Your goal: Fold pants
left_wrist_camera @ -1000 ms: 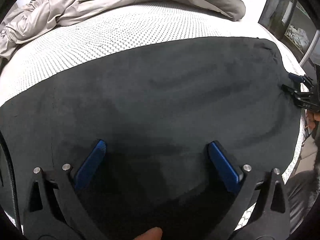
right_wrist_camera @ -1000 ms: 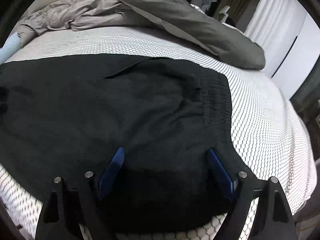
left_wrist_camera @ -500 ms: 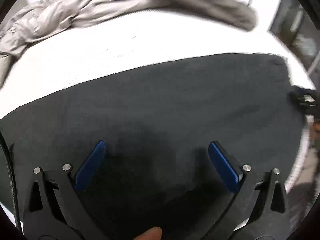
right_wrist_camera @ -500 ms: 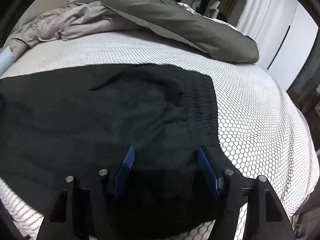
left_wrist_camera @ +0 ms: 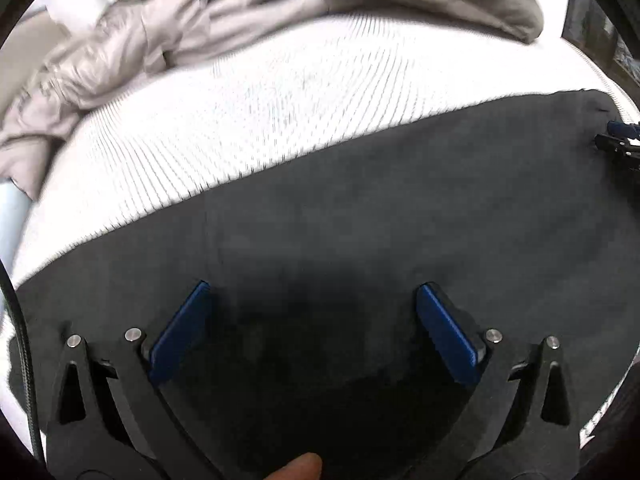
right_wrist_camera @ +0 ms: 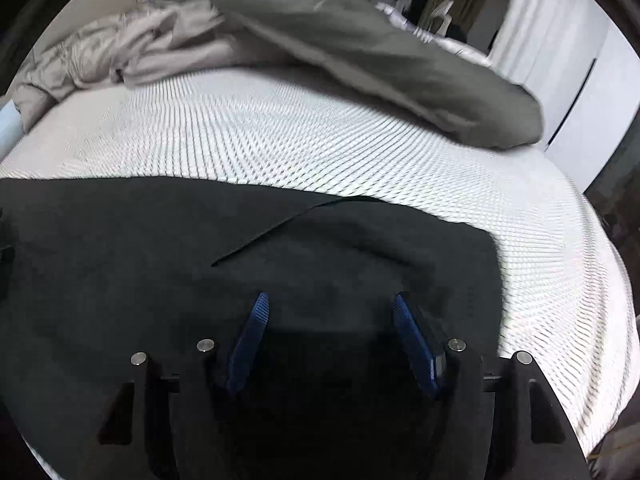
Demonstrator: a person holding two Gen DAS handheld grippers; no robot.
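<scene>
Black pants (left_wrist_camera: 400,208) lie spread flat on a white mesh mattress (left_wrist_camera: 280,112). My left gripper (left_wrist_camera: 312,288) hovers open just above the dark cloth, blue pads wide apart with nothing pinched between them. In the right wrist view the pants (right_wrist_camera: 160,260) show a diagonal fold line, and their right edge ends on the mattress (right_wrist_camera: 360,148). My right gripper (right_wrist_camera: 330,298) stands over that end, jaws partly narrowed but apart, with cloth below and no visible pinch. The right gripper's tips (left_wrist_camera: 618,140) also show at the pants' far right corner in the left wrist view.
A crumpled beige blanket (left_wrist_camera: 132,40) and a grey pillow (right_wrist_camera: 380,52) lie along the far side of the mattress. White cupboard doors (right_wrist_camera: 580,92) stand at the back right. A fingertip (left_wrist_camera: 304,468) shows at the bottom edge, and a black cable (left_wrist_camera: 20,340) runs down the left.
The right gripper's jaws have narrowed and it has shifted along the pants' waist end. Both views now show more mattress beyond the pants. The left jaws stay as wide as before.
</scene>
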